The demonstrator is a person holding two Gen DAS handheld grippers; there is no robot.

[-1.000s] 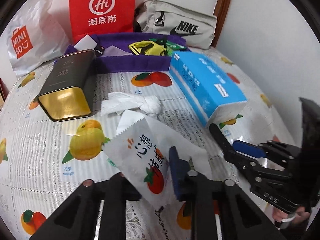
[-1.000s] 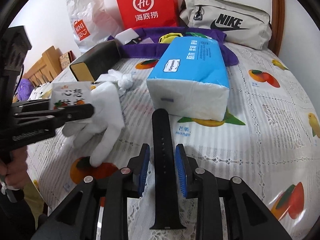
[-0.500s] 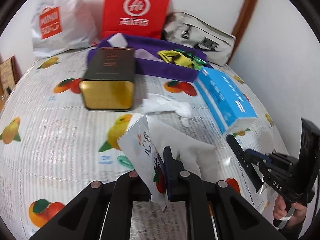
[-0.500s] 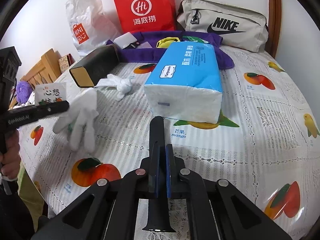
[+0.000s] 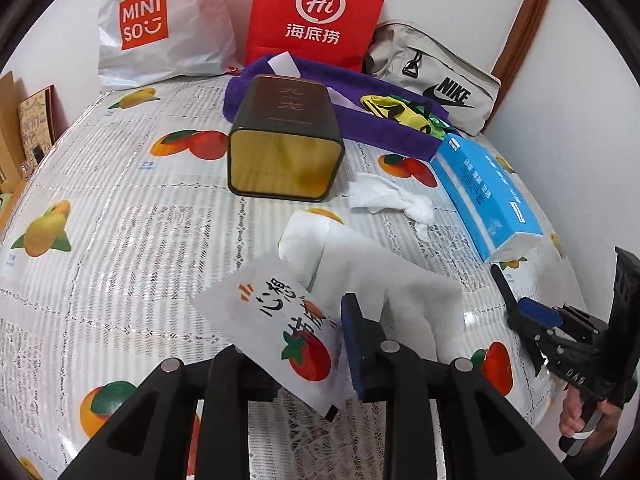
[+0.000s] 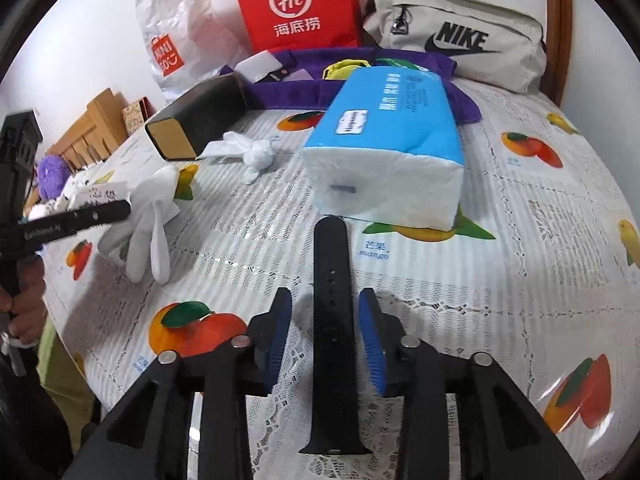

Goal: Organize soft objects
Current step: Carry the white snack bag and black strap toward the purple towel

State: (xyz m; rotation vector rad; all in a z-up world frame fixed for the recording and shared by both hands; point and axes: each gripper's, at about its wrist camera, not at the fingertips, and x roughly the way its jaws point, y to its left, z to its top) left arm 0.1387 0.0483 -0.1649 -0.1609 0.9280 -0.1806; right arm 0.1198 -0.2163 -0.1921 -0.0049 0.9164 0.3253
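A: What changed just now?

B: The right claw was pinched on the black watch strap half a second ago; now its jaws stand apart, one on each side, and the strap lies flat on the fruit-print tabletop, just in front of the blue tissue pack.

A: And the left?

B: The left claw is still clamped on the printed snack sachet, and the white glove appears caught in the same grip, its fingers sagging to the tabletop behind the sachet.

A: Meaning for the tidying?

B: I'd judge the strap released or being re-gripped, not yet stowed. The purple cloth bin behind the gold tin looks the likely destination for the sachet and glove.
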